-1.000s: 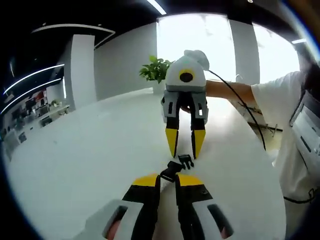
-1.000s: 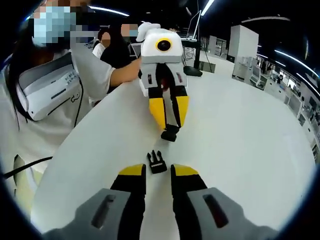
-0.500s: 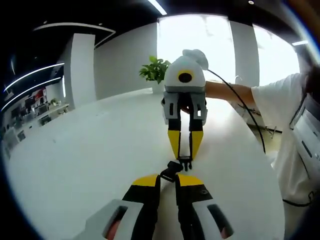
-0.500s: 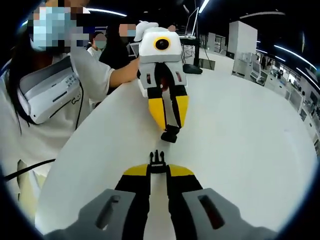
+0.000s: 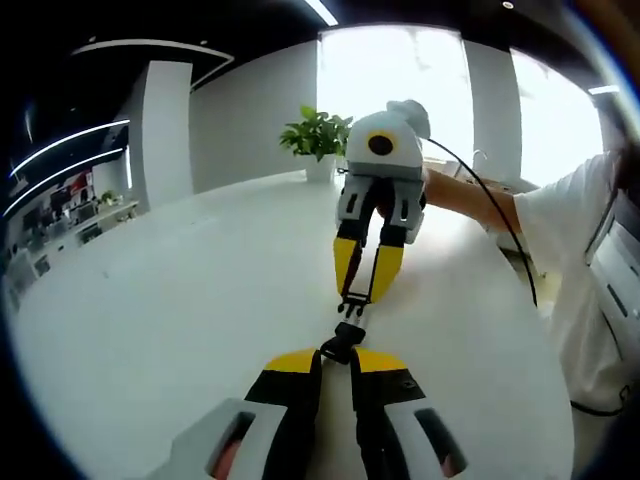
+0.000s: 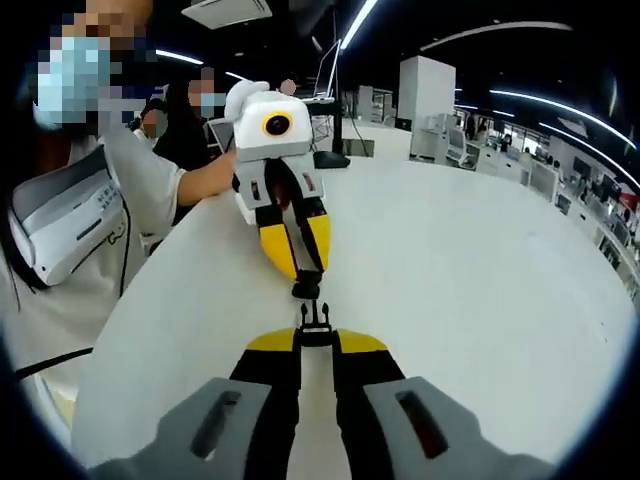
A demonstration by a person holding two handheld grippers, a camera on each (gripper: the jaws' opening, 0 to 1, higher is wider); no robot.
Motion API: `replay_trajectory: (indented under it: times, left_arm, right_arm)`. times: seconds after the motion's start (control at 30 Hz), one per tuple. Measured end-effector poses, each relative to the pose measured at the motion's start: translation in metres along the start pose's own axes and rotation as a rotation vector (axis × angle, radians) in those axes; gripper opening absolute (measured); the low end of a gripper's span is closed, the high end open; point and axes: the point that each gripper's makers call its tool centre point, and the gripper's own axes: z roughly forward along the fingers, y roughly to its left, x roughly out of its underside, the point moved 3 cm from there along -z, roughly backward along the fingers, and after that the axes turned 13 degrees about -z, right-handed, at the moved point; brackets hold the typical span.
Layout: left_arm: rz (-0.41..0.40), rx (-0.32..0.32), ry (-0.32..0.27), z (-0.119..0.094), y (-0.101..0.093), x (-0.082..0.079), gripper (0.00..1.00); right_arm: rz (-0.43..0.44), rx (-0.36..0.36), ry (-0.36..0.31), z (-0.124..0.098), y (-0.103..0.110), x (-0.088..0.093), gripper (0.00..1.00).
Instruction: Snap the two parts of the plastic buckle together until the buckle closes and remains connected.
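Two buckle halves, each pinched in a claw, lined up tip to tip just before the snap.

Left claw (image 5: 335, 356) is closed on the socket half (image 5: 345, 341), which sticks out just past its tips; facing it, the right claw (image 6: 314, 342) grips the pronged half (image 6: 315, 314), prongs forward. Both are held above the white bench (image 5: 170, 310), the halves very near but seemingly not yet joined. Next, I judge, they need pushing straight together along one line until the prongs click in.
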Motion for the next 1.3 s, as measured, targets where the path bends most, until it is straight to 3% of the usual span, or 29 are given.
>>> replay_trajectory:
  times: [0.2, 0.33, 0.8, 0.97, 1.3]
  left_arm:
    - [0.003, -0.028, -0.022, 0.001, 0.000, -0.001, 0.11]
    - [-0.001, -0.031, -0.015, 0.002, -0.002, 0.001, 0.11]
    - [0.007, -0.063, 0.013, 0.000, -0.005, 0.006, 0.11]
    - [0.081, -0.129, 0.025, 0.000, -0.007, 0.005, 0.10]
    - [0.048, -0.097, 0.036, 0.001, -0.014, 0.007, 0.10]
  right_arm:
    - [0.019, 0.014, -0.002, 0.002, 0.004, -0.004, 0.12]
    - [0.032, 0.001, 0.038, 0.009, 0.007, -0.002, 0.12]
    - [0.027, 0.014, 0.073, 0.016, 0.014, -0.009, 0.12]
    - [0.018, 0.033, 0.122, 0.020, 0.018, -0.013, 0.12]
    - [0.011, 0.015, 0.158, 0.024, 0.022, -0.017, 0.12]
